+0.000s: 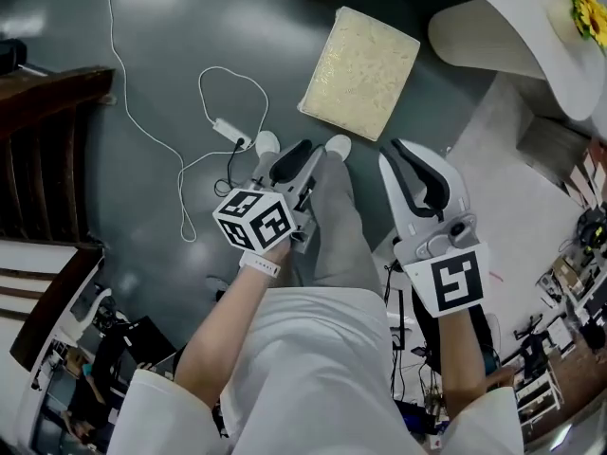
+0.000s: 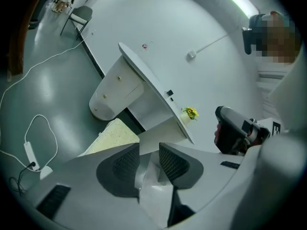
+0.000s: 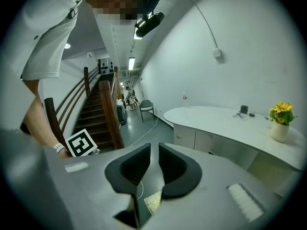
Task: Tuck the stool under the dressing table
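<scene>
Grey floor (image 1: pixel 142 27), two handheld grippers over it.
Left gripper (image 2: pixel 148 151): jaws slightly apart, nothing between. Right gripper (image 3: pixel 154 151): jaws narrowly apart, nothing between. Cube (image 1: pixel 256 221): black square code markers. Cream-topped stool (image 1: pixel 360 72): on floor just beside white dressing table (image 1: pixel 493 31), not tucked under.

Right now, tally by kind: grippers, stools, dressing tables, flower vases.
Grippers: 2, the left gripper and the right gripper
Stool: 1
Dressing table: 1
Vase of yellow flowers: 1
Total: 5
</scene>
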Demonstrator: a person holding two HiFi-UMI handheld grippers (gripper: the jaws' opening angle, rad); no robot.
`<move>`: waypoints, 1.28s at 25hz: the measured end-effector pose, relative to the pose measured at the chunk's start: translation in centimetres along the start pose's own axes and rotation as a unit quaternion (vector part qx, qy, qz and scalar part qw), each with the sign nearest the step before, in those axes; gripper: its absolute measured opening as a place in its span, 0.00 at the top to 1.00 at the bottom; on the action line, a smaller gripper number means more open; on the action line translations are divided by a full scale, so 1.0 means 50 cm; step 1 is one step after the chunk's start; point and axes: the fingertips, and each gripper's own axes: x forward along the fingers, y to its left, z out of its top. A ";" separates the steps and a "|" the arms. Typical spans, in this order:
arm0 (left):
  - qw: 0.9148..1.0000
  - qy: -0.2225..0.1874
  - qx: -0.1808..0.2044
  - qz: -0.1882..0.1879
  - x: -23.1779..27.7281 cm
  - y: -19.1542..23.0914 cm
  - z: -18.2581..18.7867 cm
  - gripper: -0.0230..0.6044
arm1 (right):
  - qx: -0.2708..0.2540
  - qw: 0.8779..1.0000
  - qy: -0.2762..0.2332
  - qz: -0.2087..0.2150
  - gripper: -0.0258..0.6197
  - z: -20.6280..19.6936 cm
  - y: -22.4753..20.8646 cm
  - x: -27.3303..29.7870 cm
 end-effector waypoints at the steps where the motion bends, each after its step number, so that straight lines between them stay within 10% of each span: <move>1: 1.000 -0.003 -0.013 0.003 0.009 0.011 -0.006 0.77 | 0.001 1.000 0.003 0.003 0.88 -0.011 -0.004 0.006; 32: 0.968 0.032 -0.250 0.004 0.239 0.311 -0.224 0.56 | 0.019 0.998 0.052 -0.003 0.94 -0.293 -0.101 0.161</move>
